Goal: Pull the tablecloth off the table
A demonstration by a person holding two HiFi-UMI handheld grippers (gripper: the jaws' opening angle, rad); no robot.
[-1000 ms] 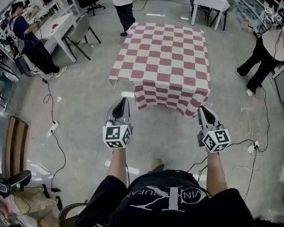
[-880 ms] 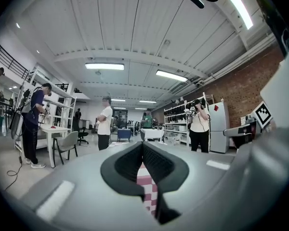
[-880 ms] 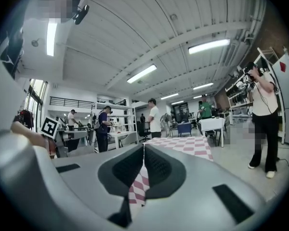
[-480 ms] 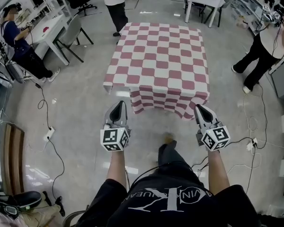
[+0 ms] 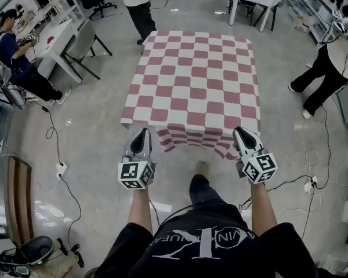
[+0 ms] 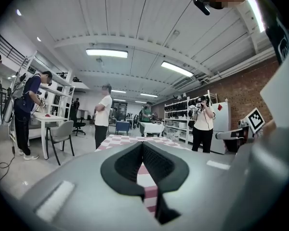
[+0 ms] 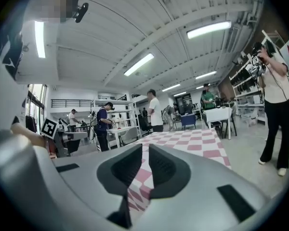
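**Red-and-white cloth waiting just ahead of two closed grippers**

Checked in red and white, the tablecloth (image 5: 194, 86) is lying spread flat over the table, which it is hiding completely, with its near edge draping down toward the floor. It is sitting straight ahead of the fingertips of both grippers, and its top is stretching away from them, slightly longer in that direction than across.

The left gripper (image 5: 141, 133) is pointing at the left near corner, and the right gripper (image 5: 242, 132) is pointing at the right near corner. Each tip is hovering just beside the hanging hem, which is running crosswise to the fingers from one gripper to the other. Neither hand is looking clearly nearer; whether either tip is brushing the fabric cannot be told from above.

In both gripper views the fingers (image 6: 127, 163) are pressing together at their tips and pinching nothing; the checks are showing only beyond them, through the slit lower down.

Judging from this, the grasp is not yet made. Each pair of fingers is needing to spread, take in the hem in front of it, and close before any pull back, away from the table, can drag the cloth off evenly.
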